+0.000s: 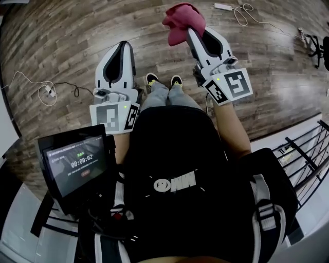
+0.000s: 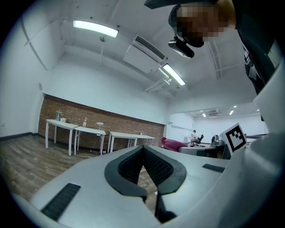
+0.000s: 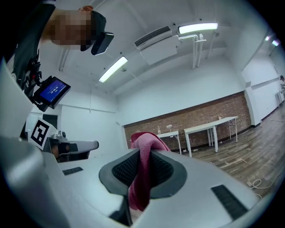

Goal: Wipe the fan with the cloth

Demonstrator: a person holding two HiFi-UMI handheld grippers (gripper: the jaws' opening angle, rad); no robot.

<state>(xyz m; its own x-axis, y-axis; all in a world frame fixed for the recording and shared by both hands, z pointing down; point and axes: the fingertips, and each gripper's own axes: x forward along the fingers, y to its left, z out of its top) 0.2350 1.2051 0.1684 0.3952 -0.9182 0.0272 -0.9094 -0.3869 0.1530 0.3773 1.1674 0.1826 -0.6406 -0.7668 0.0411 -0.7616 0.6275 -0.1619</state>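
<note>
My right gripper [image 1: 191, 31] is raised over the wooden floor and shut on a pink-red cloth [image 1: 181, 19]. In the right gripper view the cloth [image 3: 141, 178] is pinched between the black pads and bunches above the tips. My left gripper [image 1: 123, 46] is held beside it, lower and to the left. Its jaws [image 2: 143, 148] meet at the tips with nothing between them. No fan is clearly in view. A small white round-headed object [image 2: 99, 124] stands on a far table, too small to identify.
White tables [image 2: 91, 130] line a brick wall across the room. Cables and a white adapter [image 1: 49, 91] lie on the floor at left, another cable [image 1: 241, 13] at the top. A black railing [image 1: 303, 154] is at right. A screen [image 1: 77, 164] hangs by my chest.
</note>
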